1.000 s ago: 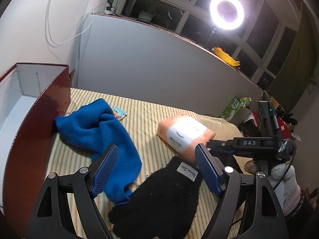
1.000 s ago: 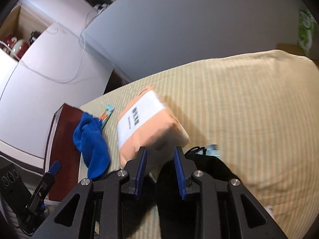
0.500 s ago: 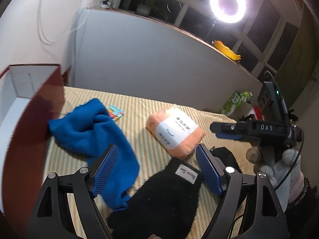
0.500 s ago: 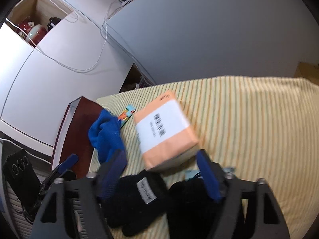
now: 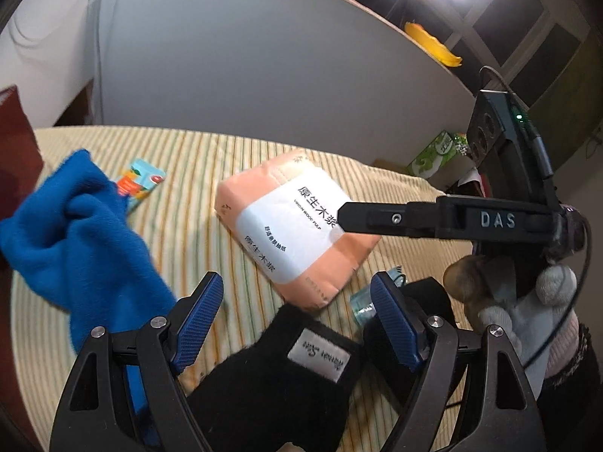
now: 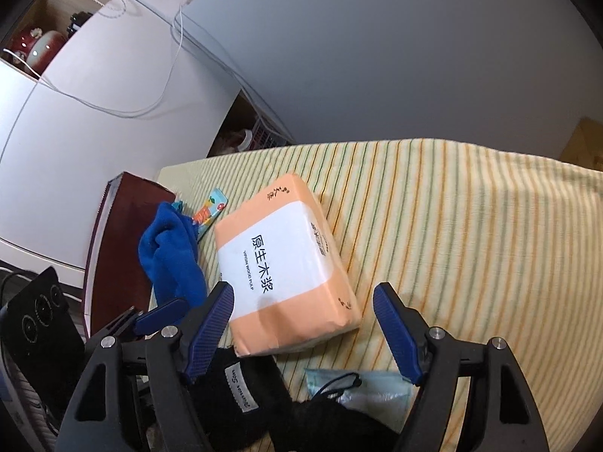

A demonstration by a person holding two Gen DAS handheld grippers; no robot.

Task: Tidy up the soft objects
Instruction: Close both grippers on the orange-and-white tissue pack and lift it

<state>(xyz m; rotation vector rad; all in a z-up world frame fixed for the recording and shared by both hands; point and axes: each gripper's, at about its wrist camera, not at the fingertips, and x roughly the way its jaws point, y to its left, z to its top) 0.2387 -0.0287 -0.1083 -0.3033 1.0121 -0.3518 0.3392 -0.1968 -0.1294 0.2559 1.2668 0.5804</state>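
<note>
Here, one blue cloth [image 5: 79,233] lies left of the left tongs [image 5: 297,320], one tissue pack [image 6: 282,260] just ahead of the right tongs [image 6: 303,327], two black gloves [image 5: 279,384] beneath. Both tongs tilt downward, spread, pinching nothing.

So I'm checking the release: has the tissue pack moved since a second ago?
Yes. The tissue pack now lies flat on the striped cloth, its far end nearer the snack packet.

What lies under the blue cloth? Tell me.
A small colourful packet pokes out from under the blue cloth's far edge on the striped sheet. How far it runs beneath, and anything else below, is covered.
</note>
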